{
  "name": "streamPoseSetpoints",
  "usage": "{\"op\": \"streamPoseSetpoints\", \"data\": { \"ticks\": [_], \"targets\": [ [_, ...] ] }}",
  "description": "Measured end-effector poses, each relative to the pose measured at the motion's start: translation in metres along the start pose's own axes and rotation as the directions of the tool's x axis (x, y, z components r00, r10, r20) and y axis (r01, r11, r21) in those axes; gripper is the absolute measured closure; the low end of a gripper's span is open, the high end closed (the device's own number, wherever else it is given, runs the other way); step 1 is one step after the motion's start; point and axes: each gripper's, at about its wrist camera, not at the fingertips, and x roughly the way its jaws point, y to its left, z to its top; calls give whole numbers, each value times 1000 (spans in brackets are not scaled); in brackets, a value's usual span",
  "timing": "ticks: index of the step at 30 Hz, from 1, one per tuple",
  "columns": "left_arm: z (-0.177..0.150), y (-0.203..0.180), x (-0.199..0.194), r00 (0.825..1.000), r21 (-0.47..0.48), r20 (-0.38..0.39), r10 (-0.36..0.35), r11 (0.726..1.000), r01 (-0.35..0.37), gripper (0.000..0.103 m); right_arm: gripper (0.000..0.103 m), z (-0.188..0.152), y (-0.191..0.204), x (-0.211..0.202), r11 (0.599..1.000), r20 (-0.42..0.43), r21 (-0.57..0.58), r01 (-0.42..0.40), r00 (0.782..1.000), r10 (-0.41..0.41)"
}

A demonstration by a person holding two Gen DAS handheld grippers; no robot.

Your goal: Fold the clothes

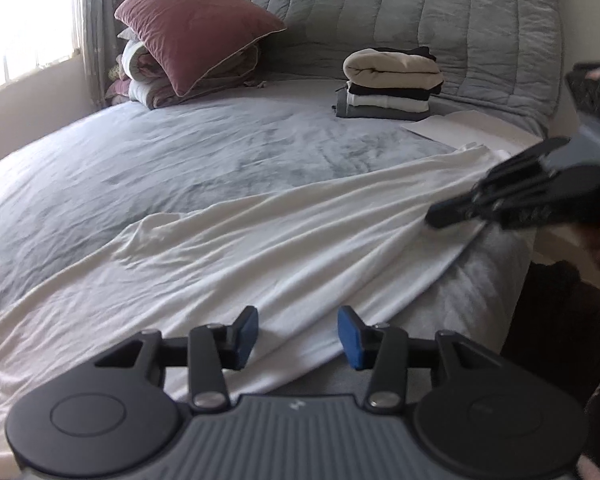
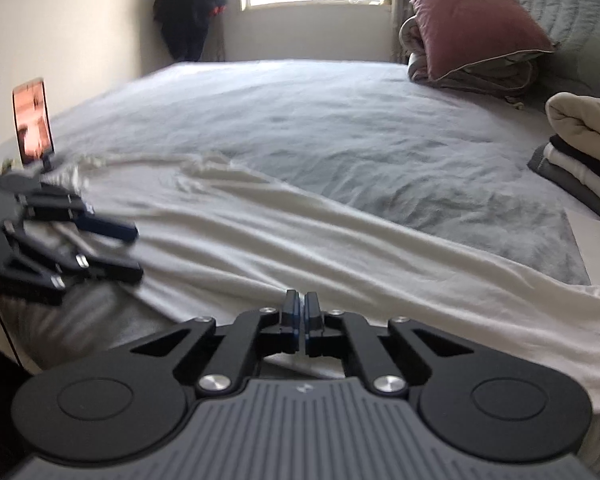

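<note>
A garment (image 1: 300, 240) lies across the bed's (image 1: 160, 168) near edge, stacked clothes (image 1: 392, 84) behind.

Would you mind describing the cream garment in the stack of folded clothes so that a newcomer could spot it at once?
Start at the grey quilted headboard of the bed. On the mattress just in front of it stands a small pile of folded clothes. The cream garment lies on top, thick and rolled over at its left end, unlike the thinner dark, white and grey layers beneath.
</note>
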Motion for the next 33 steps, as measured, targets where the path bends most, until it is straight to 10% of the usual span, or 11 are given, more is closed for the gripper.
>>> {"op": "streamPoseSetpoints", "data": {
  "ticks": [9,16,23,29,33],
  "targets": [
    [3,-4,-5,997,15,31,72,997,-73,99,101,13,-2,-23,998,74,49,-27,997,24],
    [6,5,-30,996,0,75,41,999,-41,101,101,11,-1,-29,998,61,28,-54,997,53],
    [0,2,-22,999,58,-45,-26,998,29,101,101,1,-3,-23,996,-5,17,-91,996,91],
    [-2,2,-15,995,68,-89,-46,996,53,97,98,-12,-5,-7,994,-83,42,-103,991,106],
    [1,11,-19,993,-3,-67,-94,996,94,64,84,-11,-14,-11,989,-79,89,-118,989,125]
  ]
}}
